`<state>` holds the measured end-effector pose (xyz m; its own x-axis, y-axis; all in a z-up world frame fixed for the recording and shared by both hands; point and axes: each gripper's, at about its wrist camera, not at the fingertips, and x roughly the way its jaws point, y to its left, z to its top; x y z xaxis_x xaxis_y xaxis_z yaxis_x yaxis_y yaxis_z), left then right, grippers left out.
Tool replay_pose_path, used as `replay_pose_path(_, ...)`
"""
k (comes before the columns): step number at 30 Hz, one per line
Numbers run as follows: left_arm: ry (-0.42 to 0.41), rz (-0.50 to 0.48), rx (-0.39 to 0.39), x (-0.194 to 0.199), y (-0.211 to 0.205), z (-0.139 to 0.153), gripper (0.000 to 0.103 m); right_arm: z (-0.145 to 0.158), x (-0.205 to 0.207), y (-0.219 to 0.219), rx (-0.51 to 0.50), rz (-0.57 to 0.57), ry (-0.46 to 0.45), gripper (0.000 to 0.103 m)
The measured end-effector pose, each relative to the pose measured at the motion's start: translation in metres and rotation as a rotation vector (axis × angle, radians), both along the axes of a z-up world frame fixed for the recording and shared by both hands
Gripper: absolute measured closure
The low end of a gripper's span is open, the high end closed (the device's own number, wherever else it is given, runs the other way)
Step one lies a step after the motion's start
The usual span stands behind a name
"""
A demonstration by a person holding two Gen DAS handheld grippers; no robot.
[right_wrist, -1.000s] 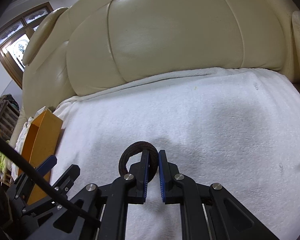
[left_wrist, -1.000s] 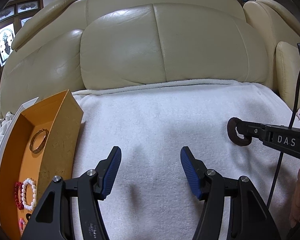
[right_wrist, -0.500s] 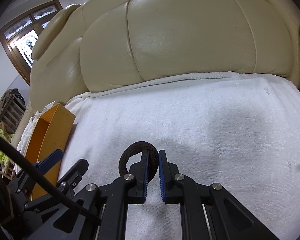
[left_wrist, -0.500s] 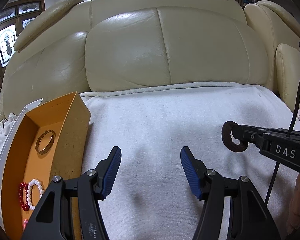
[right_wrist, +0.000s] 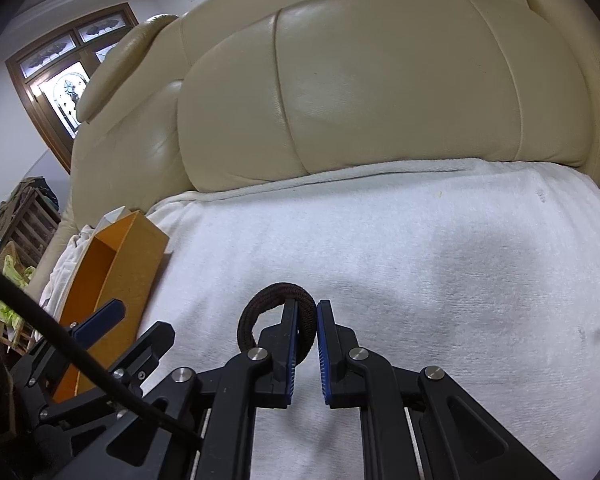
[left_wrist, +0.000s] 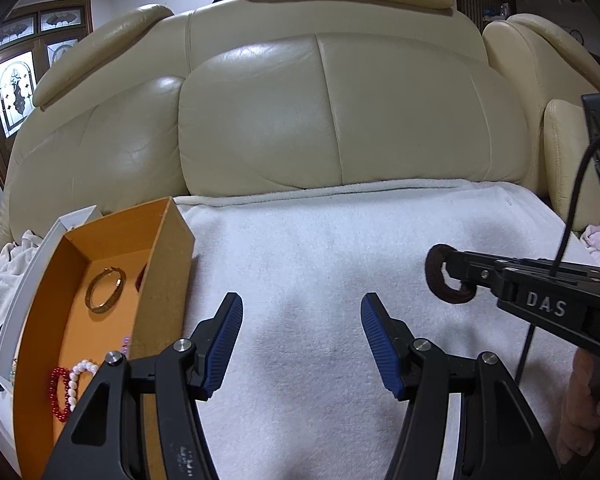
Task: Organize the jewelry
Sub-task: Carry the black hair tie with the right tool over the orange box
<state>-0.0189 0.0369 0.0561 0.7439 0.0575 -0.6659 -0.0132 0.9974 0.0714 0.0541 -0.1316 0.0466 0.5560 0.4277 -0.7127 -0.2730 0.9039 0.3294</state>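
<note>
Cream leather sofa cushions [left_wrist: 332, 112] fill the background, and a white towel [left_wrist: 340, 248] covers the seat in front of them. With the orange box [left_wrist: 80, 308] as landmark: it sits at the towel's left edge, open at the top, with a white lid or tray [left_wrist: 32, 280] against its far side.

A brown hair tie [right_wrist: 278, 316] is pinched upright between the pads of the right tool [right_wrist: 308, 344], well to the right of the box and raised above the towel; most of its loop sticks out to the left of the pads. In the left wrist view the same hair tie [left_wrist: 446, 274] hangs off the tip of that tool [left_wrist: 460, 274].

Inside the box lie a gold bangle [left_wrist: 105, 290] toward the far end, and a red bead bracelet [left_wrist: 58, 394] touching a white pearl bracelet [left_wrist: 78, 380] at the near end.

A wood-framed window [right_wrist: 66, 80] with patterned glass stands beyond the box, behind the sofa's arm.

The left tool [left_wrist: 302, 344] hovers just right of the box, its blue pads about half spread with only towel between them. The right tool's pads are nearly together, clamped on the hair tie.
</note>
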Motion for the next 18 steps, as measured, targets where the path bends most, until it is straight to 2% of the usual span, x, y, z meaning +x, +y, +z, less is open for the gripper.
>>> replay_pose_path(10, -0.047, -0.008, -0.005, -0.031, 0.018, 0.021, 0.041, 0.015, -0.02, 0.027, 0.019, 0.04, -0.037, 0.092)
replay_pose_path(18, -0.085, 0.028, -0.03, -0.053, 0.042, 0.035, 0.041, 0.031, -0.04, 0.044, 0.001, 0.062, -0.075, 0.093)
